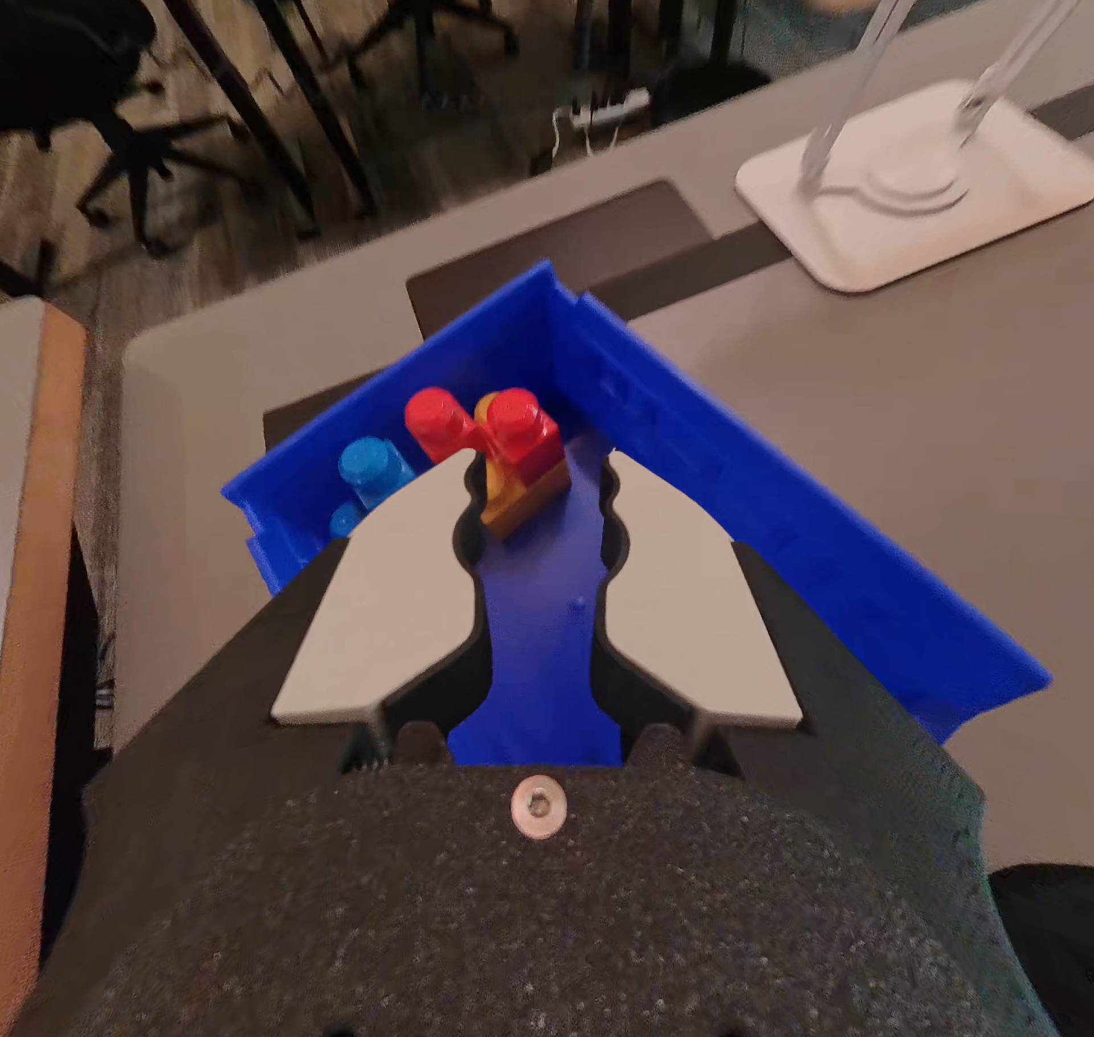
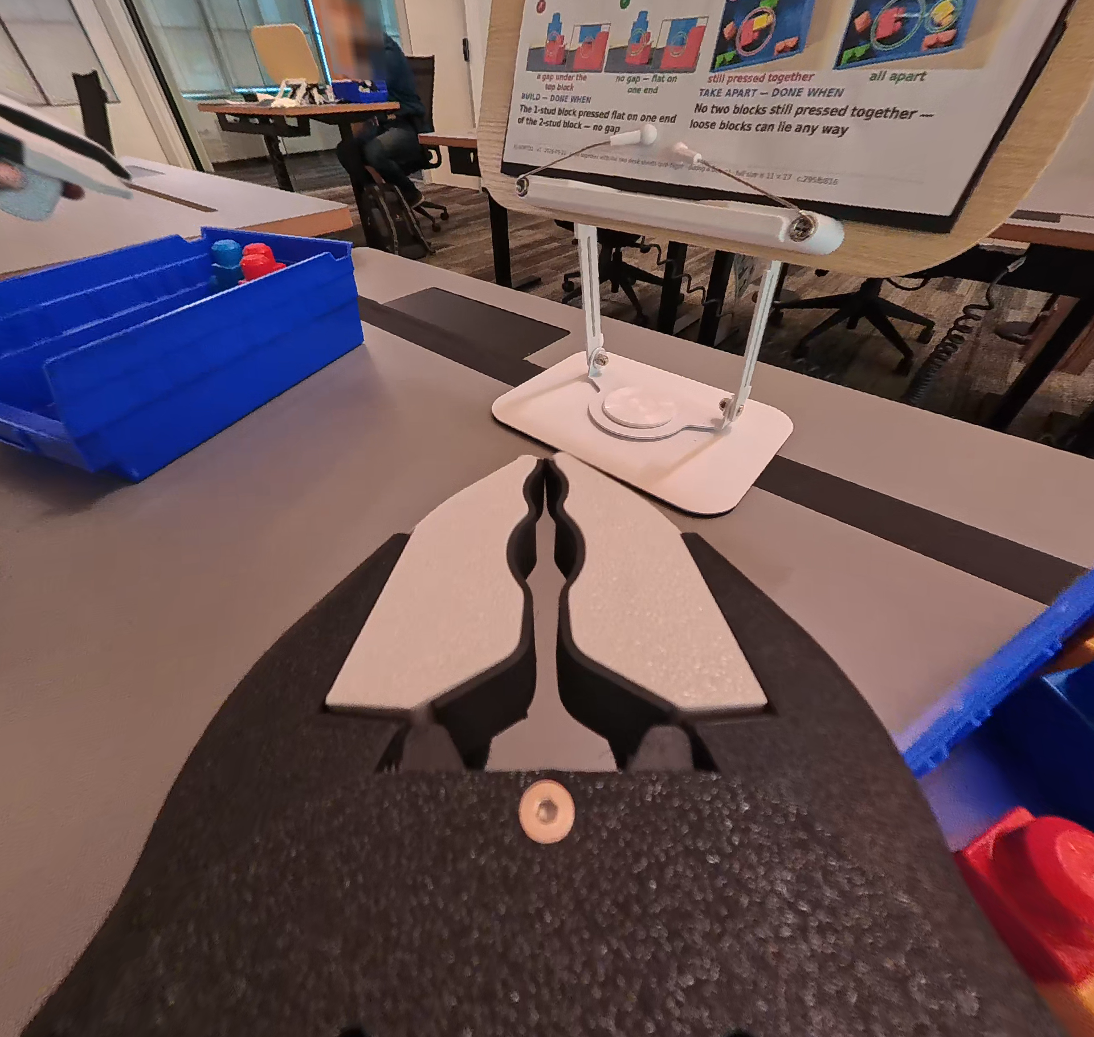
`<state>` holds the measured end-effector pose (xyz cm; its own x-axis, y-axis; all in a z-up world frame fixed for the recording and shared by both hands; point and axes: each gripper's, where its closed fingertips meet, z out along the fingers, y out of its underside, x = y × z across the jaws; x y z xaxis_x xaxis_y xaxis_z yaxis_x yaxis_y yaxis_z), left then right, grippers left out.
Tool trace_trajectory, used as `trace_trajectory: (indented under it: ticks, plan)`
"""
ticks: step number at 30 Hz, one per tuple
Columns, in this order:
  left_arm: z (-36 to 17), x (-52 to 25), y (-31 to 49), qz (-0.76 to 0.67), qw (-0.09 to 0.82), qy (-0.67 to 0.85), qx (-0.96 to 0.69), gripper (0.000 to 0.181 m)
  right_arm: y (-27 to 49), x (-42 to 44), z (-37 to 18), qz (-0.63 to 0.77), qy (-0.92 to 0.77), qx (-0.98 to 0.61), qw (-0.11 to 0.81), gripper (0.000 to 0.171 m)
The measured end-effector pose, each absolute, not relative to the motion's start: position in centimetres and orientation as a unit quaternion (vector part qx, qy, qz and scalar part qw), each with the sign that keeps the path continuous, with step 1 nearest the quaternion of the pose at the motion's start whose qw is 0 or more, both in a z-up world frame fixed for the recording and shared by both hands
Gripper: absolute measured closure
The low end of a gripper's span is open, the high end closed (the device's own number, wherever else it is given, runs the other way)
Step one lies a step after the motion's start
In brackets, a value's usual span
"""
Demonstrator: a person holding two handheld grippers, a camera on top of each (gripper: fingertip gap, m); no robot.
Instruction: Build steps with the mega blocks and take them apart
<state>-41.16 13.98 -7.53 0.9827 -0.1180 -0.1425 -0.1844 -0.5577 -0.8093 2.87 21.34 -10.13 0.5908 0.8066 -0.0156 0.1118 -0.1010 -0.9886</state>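
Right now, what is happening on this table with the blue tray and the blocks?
A person works with two hand-held tools. The left tool is open and reaches into the blue tray, its fingers near a red block pressed onto an orange block. Another red block and a light blue block stand beside them. The right tool is shut and empty, over the grey table before a white stand.
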Motion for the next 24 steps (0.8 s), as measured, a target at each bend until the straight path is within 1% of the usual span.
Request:
trace_trajectory:
  ticks: [3, 6, 13, 15, 20, 24]
  plan:
    - [-10.7, -41.9, 14.8, 0.036, 0.419, 0.086, -0.903, 0.141, 21.1, 2.6, -10.5, 0.297, -0.347, -0.679, 0.575, 0.171]
    - [-13.4, -41.7, 16.0, 0.035, 0.398, 0.074, -0.914, 0.135, 21.0, 2.4, -10.7, 0.290, -0.358, -0.678, 0.573, 0.171]
    - [-17.1, -41.4, 18.9, 0.071, 0.400, 0.022, -0.914, 0.125, 20.6, 2.1, -11.1, 0.285, -0.371, -0.677, 0.569, 0.171]
    - [-17.5, -41.9, 19.5, 0.097, 0.407, 0.003, -0.908, 0.126, 20.6, 2.0, -11.2, 0.285, -0.373, -0.676, 0.568, 0.171]
    - [-18.0, -42.7, 20.2, 0.136, 0.423, -0.035, -0.895, 0.141, 20.3, 1.7, -11.5, 0.286, -0.379, -0.676, 0.563, 0.171]
    - [-17.9, -42.8, 19.9, 0.130, 0.424, -0.041, -0.895, 0.143, 20.1, 1.6, -11.6, 0.280, -0.388, -0.674, 0.563, 0.171]
